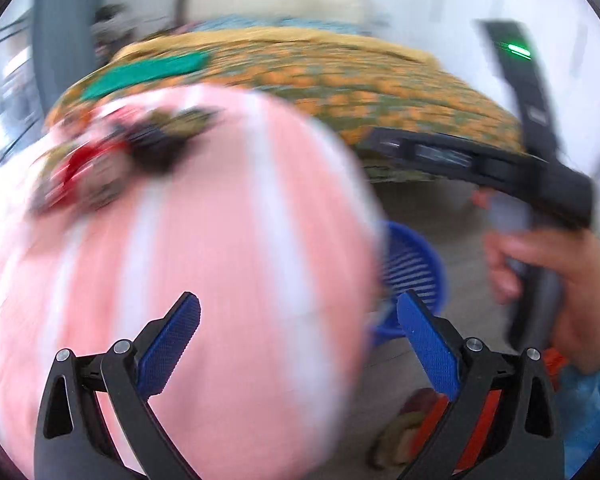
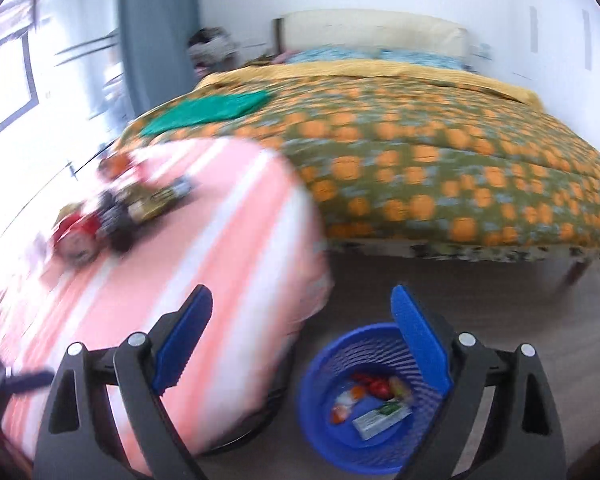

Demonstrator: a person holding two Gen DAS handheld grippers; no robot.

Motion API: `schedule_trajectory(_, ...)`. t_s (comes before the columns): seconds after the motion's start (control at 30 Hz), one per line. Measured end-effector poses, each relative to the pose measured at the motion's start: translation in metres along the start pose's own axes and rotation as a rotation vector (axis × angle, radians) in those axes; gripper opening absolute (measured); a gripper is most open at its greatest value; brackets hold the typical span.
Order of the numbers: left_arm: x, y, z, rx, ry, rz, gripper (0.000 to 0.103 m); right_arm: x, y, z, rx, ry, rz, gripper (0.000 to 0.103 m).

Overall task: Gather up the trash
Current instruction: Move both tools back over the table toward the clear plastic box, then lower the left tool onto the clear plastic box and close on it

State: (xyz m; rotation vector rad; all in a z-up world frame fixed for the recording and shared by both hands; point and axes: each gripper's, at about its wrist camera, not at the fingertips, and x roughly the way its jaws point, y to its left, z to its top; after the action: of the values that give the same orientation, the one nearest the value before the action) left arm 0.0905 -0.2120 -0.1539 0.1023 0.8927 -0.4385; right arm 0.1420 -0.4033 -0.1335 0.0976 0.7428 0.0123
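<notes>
Trash sits in two places. One heap of trash (image 2: 120,208) lies on top of a round table with a pink and white striped cloth (image 2: 220,264). The heap is blurry, so I cannot count every piece, but I can see a red bit, a dark bit and a yellow-brown wrapper. The same heap (image 1: 116,160) shows in the left camera on the far side of the striped top.

More trash is inside one blue basket (image 2: 324,436) on the floor, just beside the table. In it I can count one green and white box (image 2: 380,420), about two red pieces and some orange and white bits that are too small to tell apart. The left camera shows only part of this basket (image 1: 412,264).

Two grippers are here. The left gripper (image 1: 300,336) is spread wide, with two blue pads and nothing between them. It hangs over the striped table top. The right gripper (image 2: 302,344) is also spread wide and holds nothing. One of its two blue pads is over the table edge and the other is over the basket.

In the left camera one hand (image 1: 556,280) grips the handle of the right gripper tool, and one green light (image 1: 518,49) glows on it.

One big bed with an orange and green blanket (image 2: 440,168) stands behind the table. One green cloth (image 2: 208,110) lies on it.
</notes>
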Motion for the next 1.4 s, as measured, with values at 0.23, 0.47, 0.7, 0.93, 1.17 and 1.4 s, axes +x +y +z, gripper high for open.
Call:
schedule_trajectory(0.23, -0.024, 0.101, -0.02, -0.136, -0.012, 0.252, 0.097, -0.003, 0.1, -0.024, -0.146, 0.03, 0.108, 0.089)
schedule_trajectory(0.47, -0.039, 0.179, -0.02, -0.296, -0.038, 0.337, 0.097, 0.011, 0.166, -0.05, -0.291, 0.067, 0.135, 0.089)
schedule_trajectory(0.7, -0.03, 0.228, 0.038, -0.347, -0.096, 0.393, 0.097, 0.018, 0.187, -0.059, -0.353, 0.076, 0.149, 0.088)
schedule_trajectory(0.93, -0.001, 0.266, 0.067, -0.4, -0.045, 0.422, 0.097, 0.02, 0.189, -0.059, -0.353, 0.073, 0.149, 0.088)
schedule_trajectory(1.17, -0.03, 0.307, 0.033, -0.43, -0.025, 0.419, 0.098, 0.019, 0.185, -0.056, -0.336, 0.069, 0.156, 0.088)
schedule_trajectory(1.4, -0.048, 0.336, 0.016, -0.501, -0.038, 0.398, 0.098, 0.015, 0.192, -0.061, -0.363, 0.064, 0.159, 0.088)
